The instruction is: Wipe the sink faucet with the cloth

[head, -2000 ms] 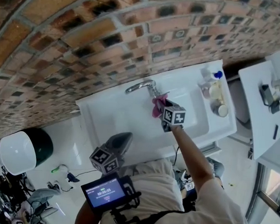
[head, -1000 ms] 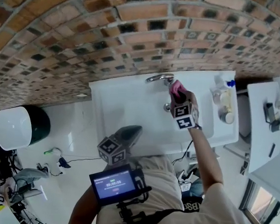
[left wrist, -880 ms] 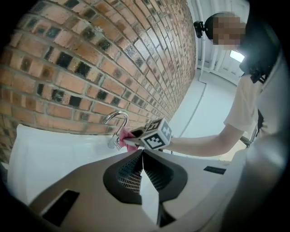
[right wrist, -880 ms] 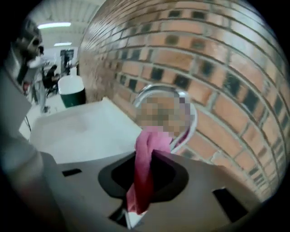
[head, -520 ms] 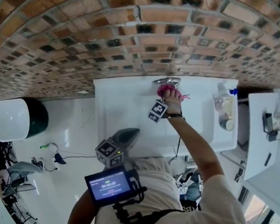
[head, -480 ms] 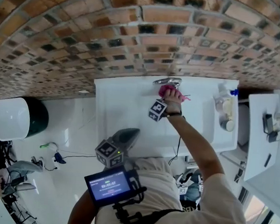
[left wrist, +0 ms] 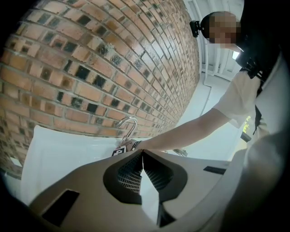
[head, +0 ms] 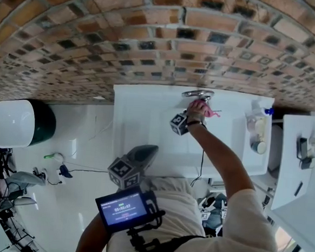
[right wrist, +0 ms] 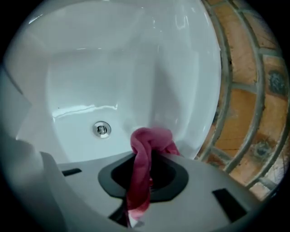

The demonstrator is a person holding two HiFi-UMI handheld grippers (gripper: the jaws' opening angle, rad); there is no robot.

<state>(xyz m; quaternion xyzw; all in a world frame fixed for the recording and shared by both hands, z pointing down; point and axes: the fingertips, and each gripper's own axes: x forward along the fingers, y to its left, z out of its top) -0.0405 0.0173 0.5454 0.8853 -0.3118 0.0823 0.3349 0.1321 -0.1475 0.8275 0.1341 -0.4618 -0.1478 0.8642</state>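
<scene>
At curved chrome faucet (head: pixel 197 93), crumpled pink cloth (right wrist: pixel 146 147)

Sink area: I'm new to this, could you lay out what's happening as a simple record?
Place: white sink against brick wall
Right gripper: shut on pink cloth, beside the faucet
Left gripper: shut, empty, away from the sink
Contact with faucet: cannot tell
Drain: uncovered

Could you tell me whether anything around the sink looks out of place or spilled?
Nothing stands out. The right gripper holds the pink cloth bunched at the faucet, the sink shows no spill, and the bottles sit on its right ledge.
</scene>
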